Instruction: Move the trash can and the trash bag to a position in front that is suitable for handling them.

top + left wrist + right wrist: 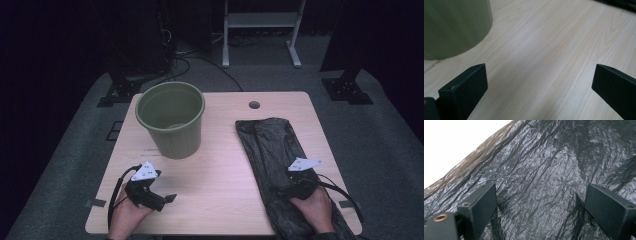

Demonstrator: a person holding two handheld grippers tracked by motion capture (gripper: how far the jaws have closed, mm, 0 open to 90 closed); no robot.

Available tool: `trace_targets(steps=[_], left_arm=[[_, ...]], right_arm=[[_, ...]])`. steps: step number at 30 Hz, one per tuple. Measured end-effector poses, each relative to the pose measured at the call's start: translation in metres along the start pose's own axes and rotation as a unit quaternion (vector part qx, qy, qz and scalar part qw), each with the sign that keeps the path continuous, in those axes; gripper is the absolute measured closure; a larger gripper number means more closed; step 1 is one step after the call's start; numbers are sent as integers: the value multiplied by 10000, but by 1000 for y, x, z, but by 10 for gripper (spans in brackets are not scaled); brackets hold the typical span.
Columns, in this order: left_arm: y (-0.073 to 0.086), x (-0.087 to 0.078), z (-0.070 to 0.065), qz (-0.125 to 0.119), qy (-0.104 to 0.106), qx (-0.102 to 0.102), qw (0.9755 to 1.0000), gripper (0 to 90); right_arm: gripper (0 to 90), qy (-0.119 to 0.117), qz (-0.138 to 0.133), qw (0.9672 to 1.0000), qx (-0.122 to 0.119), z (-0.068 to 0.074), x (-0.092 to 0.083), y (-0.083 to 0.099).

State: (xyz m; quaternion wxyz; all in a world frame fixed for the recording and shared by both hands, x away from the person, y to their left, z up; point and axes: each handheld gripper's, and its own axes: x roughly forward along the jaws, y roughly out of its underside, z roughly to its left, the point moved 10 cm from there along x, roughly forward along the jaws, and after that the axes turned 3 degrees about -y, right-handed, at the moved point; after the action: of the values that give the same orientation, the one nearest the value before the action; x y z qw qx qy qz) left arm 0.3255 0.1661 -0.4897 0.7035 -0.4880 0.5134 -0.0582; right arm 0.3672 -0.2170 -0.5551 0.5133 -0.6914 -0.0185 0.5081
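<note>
An olive-green bin (pixel 172 119) stands upright on the left half of the wooden table (pixel 222 170). A black plastic bag (pixel 277 160) lies flat along the table's right side. My left gripper (pixel 167 199) rests near the front left edge, open, with bare wood between its jaws; the bin's wall (pixel 451 27) rises to the upper left of my left gripper (pixel 540 87). My right gripper (pixel 295 187) sits on top of the bag near its front end. In the right gripper view my right gripper (pixel 541 207) is open, hovering close over the crinkled bag (pixel 544 170).
A round cable hole (pixel 254 105) is in the table's far edge. White frame legs (pixel 260 30) and dark stands (pixel 345 85) sit on the grey floor beyond the table. Bare wood lies between the bin and the bag.
</note>
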Motion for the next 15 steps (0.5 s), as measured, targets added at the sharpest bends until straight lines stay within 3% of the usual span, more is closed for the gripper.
trace_targets(steps=[8, 15], left_arm=[[-27, -24, 10, -132, -70, -146, 9998, 0], [-50, -51, 31, -342, -144, -311, 9988, 0]], right_arm=[[92, -1, -1, 10000, 3, 0, 0, 0], [92, -1, -2, 10000, 9, 0, 0, 0]])
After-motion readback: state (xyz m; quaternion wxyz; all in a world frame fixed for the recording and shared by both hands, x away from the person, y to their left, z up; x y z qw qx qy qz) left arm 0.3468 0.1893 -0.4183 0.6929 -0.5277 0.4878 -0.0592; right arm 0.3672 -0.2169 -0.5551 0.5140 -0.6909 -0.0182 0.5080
